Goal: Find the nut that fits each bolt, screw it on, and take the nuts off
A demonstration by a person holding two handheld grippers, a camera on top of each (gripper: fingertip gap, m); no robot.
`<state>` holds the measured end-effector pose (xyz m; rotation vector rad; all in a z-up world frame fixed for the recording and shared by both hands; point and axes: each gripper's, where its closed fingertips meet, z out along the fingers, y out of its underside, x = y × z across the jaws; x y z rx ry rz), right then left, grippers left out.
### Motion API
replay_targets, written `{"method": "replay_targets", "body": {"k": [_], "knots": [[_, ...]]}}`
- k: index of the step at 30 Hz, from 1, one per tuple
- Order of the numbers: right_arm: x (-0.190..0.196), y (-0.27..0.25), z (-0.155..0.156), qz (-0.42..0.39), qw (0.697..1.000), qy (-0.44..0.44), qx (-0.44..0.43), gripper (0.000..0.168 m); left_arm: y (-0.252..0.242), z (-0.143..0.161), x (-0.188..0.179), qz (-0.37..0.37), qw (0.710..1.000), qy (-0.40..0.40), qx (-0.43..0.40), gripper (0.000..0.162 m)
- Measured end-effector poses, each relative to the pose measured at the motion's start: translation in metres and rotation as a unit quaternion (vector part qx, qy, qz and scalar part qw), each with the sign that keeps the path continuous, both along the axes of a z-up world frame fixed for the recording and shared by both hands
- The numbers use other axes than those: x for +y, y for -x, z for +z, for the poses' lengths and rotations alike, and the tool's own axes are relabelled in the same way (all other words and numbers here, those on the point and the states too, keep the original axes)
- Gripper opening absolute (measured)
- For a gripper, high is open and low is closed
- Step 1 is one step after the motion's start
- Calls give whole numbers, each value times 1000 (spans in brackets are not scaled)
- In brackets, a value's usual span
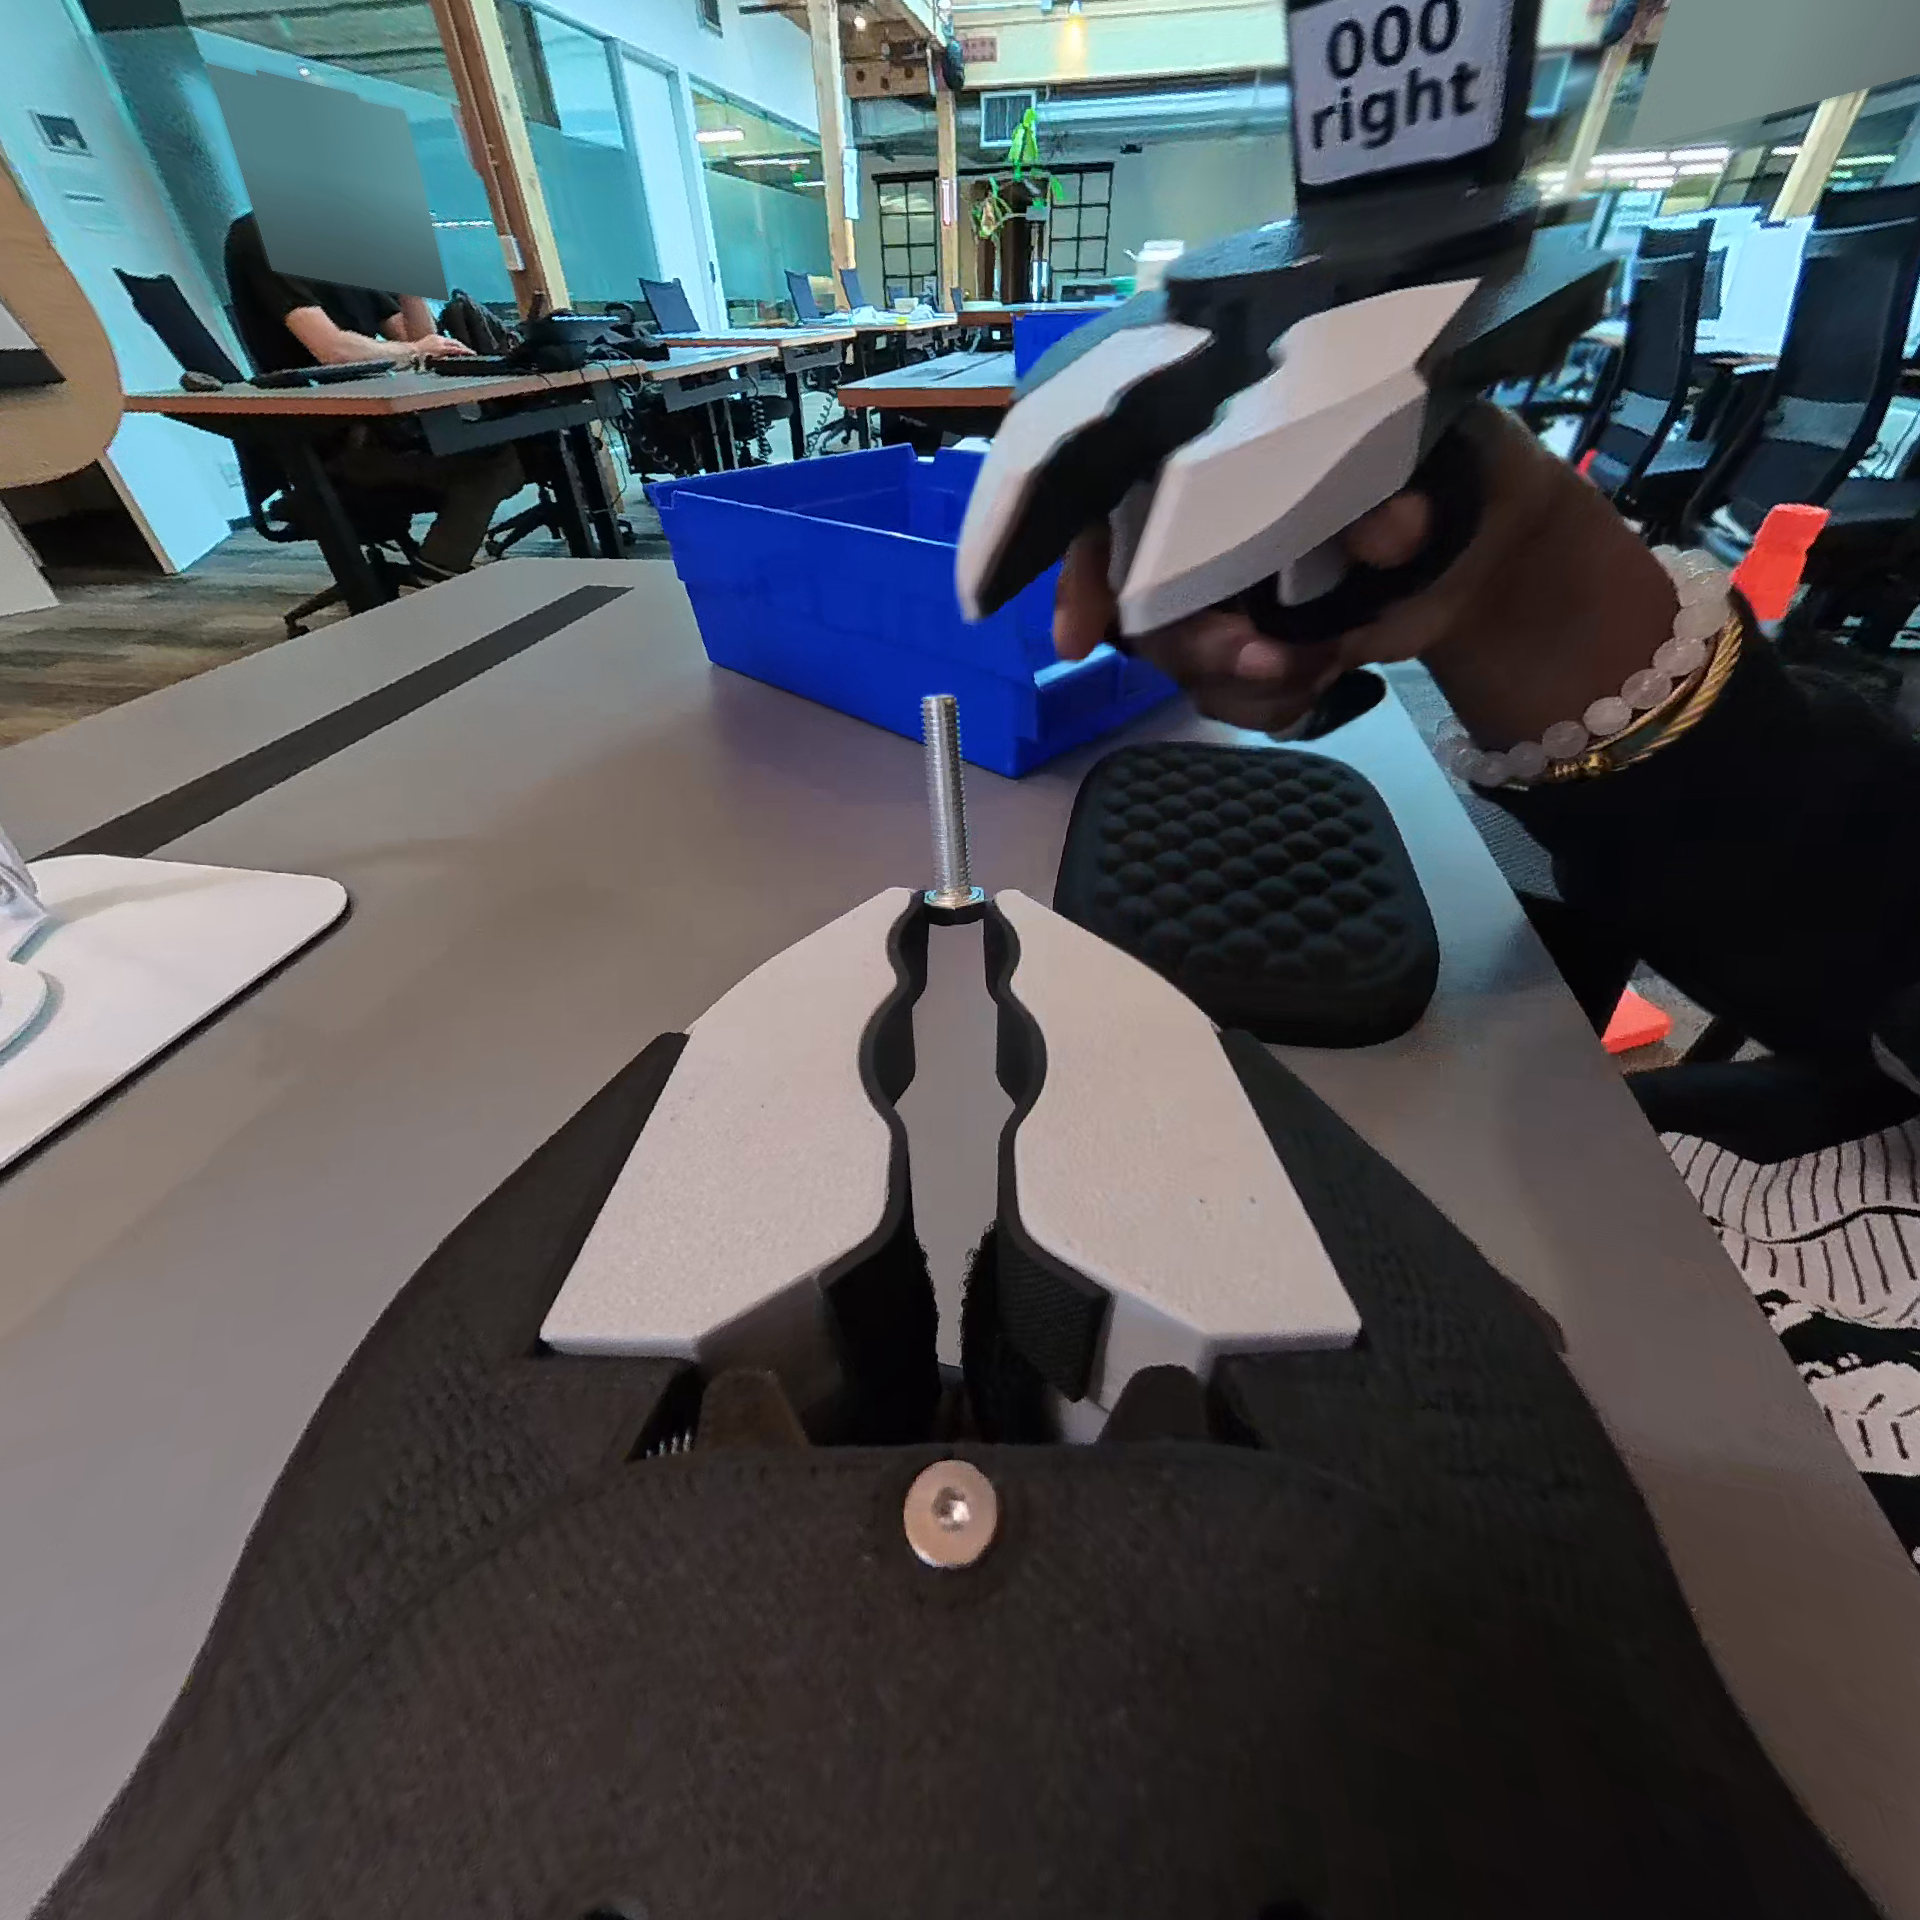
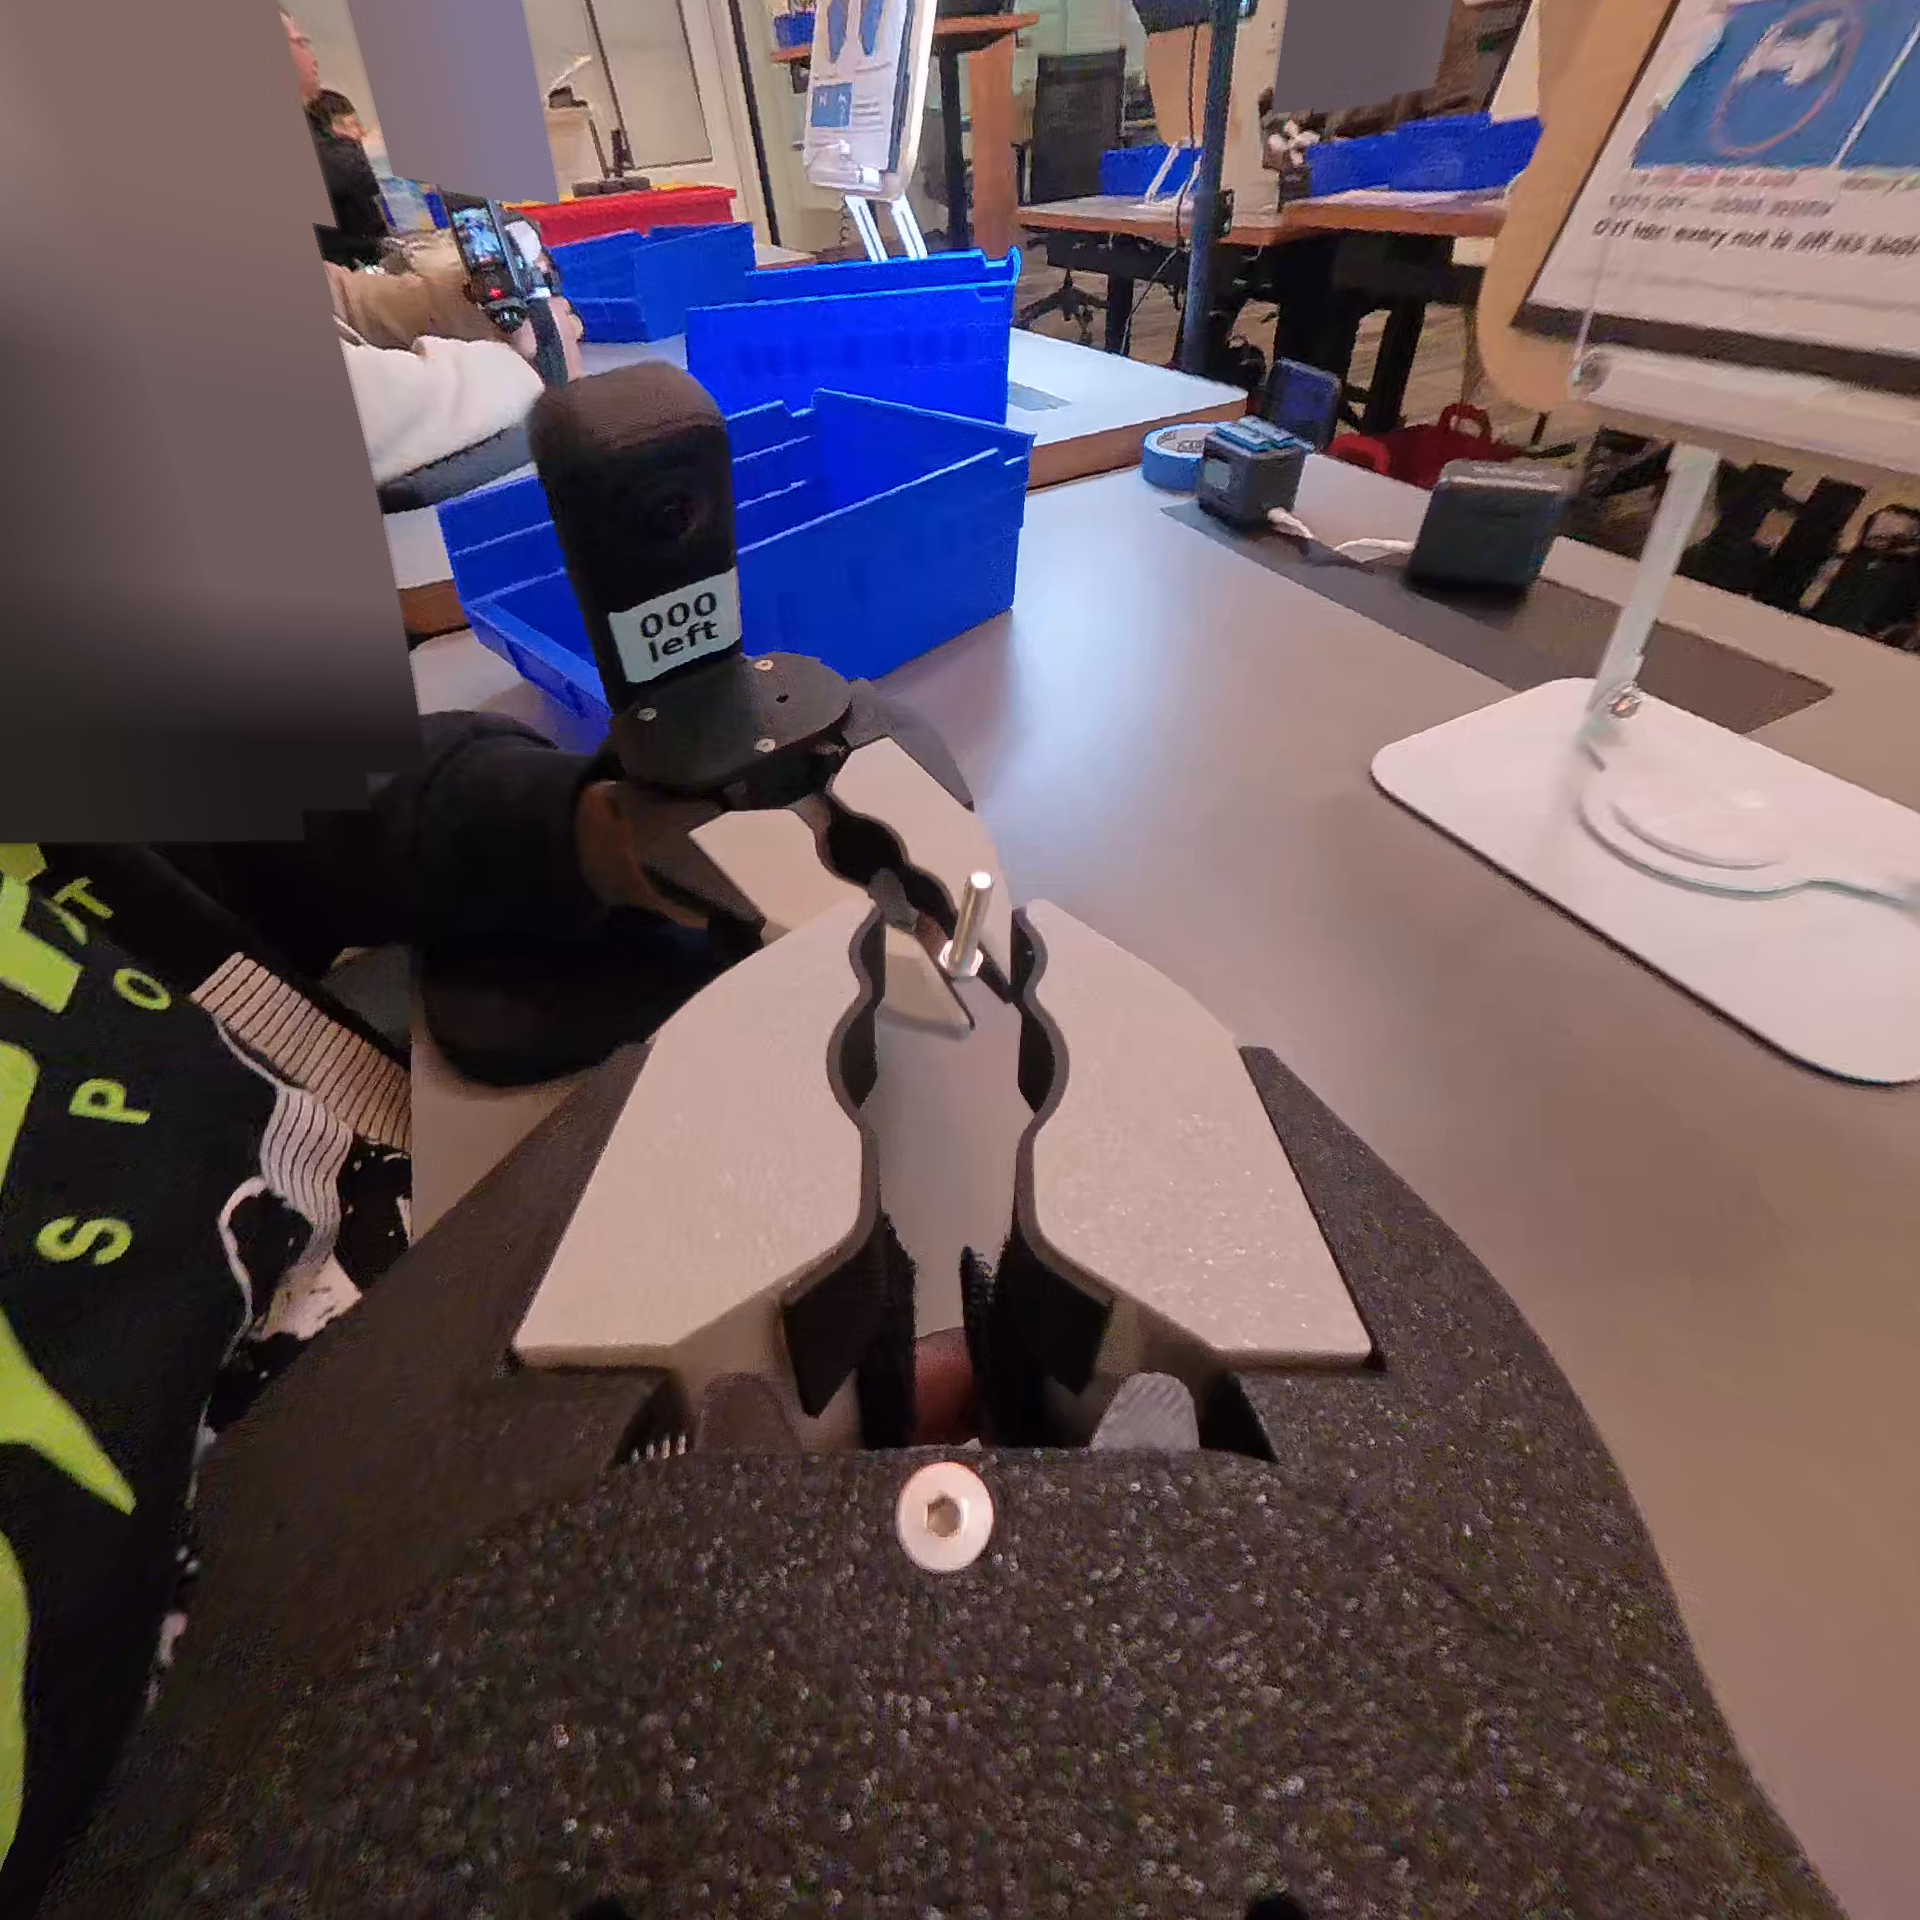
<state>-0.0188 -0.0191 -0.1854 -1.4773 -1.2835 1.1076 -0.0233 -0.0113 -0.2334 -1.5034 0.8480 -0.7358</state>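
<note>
A: Closest to the lens, the left hand-held gripper [image 1: 958, 906] is clenched on the bolt [image 1: 944, 800], pinching it at the head end, right at the fingertips. The shaft stands nearly upright above the table [image 1: 520, 1039].

B: And there's a small nut [image 1: 954, 899] sitting at the base of the thread, just above the fingertips.

A: Yes, it looks run all the way down. From the other side, the right hand-held gripper [image 2: 943, 920] has its jaws parted, nothing between them. It's lined up on the bolt but apart from it.

B: How does this thing handle, you reckon?

A: Light, rigid steel, I'd say. Smooth and small, so it could slip or twist in the pads. My guess: grip the nut by its flats, not the thread, and keep the left clamp firm on the head.

B: Beyond the bolt?

A: A black textured pad [image 1: 1247, 883] lies on the table to the right, a white stand base [image 1: 156, 956] to the left. Then a blue bin [image 1: 852, 603] behind. I can't see what's in it.

B: Farther out?

A: Desks, office chairs, a seated person at a keyboard.
</note>
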Motion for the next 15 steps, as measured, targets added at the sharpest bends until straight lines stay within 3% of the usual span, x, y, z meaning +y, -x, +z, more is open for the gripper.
{"method": "replay_targets", "body": {"k": [10,13,15], "knots": [[1,12,-12,4,1000,3,-3,6,-3,-2,-3,-2,1000,-6,16,11],[16,-8,0,-43,999,-11,15,6,3,1,3,16,1000,8,-5,27],[42,-38,12,-120,992,-37,17,6,7,1,9,32,999,24,-17,38]]}}
